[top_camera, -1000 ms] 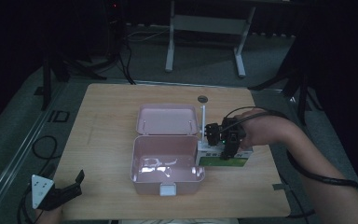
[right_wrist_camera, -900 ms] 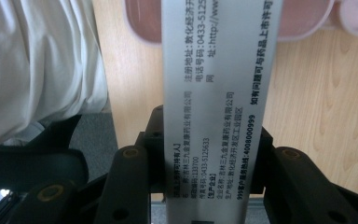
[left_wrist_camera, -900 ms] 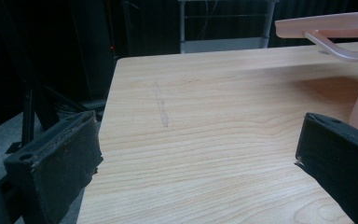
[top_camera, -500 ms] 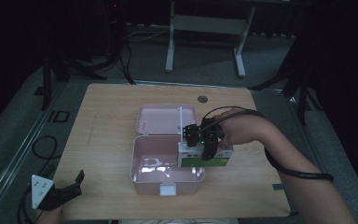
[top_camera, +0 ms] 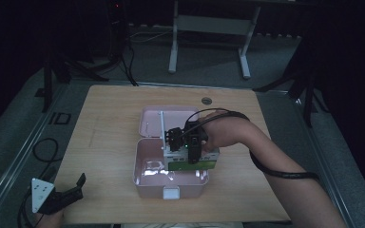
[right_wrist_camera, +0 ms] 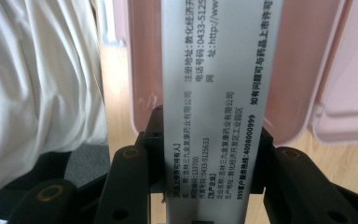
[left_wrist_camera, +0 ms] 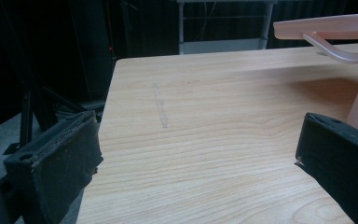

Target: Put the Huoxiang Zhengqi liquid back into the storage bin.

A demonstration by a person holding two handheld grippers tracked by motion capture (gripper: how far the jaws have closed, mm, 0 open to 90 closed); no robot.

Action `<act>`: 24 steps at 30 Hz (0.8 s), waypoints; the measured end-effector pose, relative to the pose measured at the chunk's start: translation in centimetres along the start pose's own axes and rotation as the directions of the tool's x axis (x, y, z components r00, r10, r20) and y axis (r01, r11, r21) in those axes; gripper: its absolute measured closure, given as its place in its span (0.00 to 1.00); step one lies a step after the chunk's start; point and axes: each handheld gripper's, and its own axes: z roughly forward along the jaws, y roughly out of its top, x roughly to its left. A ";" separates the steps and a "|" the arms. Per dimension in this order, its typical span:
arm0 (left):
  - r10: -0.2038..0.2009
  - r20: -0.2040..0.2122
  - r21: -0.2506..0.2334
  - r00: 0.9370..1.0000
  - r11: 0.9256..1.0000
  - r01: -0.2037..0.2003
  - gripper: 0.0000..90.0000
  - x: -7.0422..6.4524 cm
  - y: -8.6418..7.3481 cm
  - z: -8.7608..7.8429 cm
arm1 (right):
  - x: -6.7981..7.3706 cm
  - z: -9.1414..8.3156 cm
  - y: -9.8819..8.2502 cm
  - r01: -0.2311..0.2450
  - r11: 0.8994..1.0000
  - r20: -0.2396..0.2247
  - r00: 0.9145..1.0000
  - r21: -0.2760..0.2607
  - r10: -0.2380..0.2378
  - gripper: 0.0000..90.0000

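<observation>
wooden table (top_camera: 109, 123), open pink box (top_camera: 148, 179)

The right gripper (top_camera: 193, 148) covered part of the green and white carton (top_camera: 190, 164) in the high view, so how the jaws stood there could not be told. In the right gripper view the carton (right_wrist_camera: 213, 107) ran out of the picture at top and bottom, and its small print was cut at the edge. The pink box (left_wrist_camera: 328, 32) was cut by the right edge in the left gripper view. The left gripper (top_camera: 57, 197) was partly cut by the bottom edge of the high view.
</observation>
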 end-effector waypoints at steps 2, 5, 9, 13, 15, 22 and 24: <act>0.000 0.001 -0.001 1.000 1.000 0.000 0.00 0.0 0.0 0.0 | 0.1 0.0 0.7 0.010 1.000 0.004 1.000 -0.004 -0.010 0.70; 0.000 0.000 -0.001 1.000 1.000 0.000 0.00 0.0 0.0 0.0 | 0.3 0.1 1.5 0.023 1.000 0.000 1.000 -0.007 -0.023 0.70; -0.001 0.002 -0.002 1.000 1.000 0.001 0.00 0.0 0.0 0.0 | 0.5 0.7 2.8 0.036 0.999 -0.007 0.999 -0.007 -0.037 0.70; 0.001 0.003 -0.002 1.000 1.000 -0.001 0.00 0.0 0.0 0.0 | 0.5 1.6 3.2 0.040 0.999 -0.003 0.999 -0.004 -0.040 0.70; 0.002 0.003 -0.001 1.000 1.000 -0.002 0.00 0.0 0.0 0.0 | 0.4 2.2 3.3 0.037 0.999 -0.008 0.999 0.005 -0.037 0.70; 0.003 0.003 0.001 1.000 1.000 -0.003 0.00 0.0 0.0 0.0 | 0.1 4.0 3.4 0.027 1.000 -0.019 0.999 0.011 -0.027 0.70; 0.004 0.002 0.000 1.000 1.000 -0.004 0.00 -0.1 0.0 0.0 | -0.2 5.0 3.5 0.021 1.000 -0.026 0.999 0.012 -0.021 0.70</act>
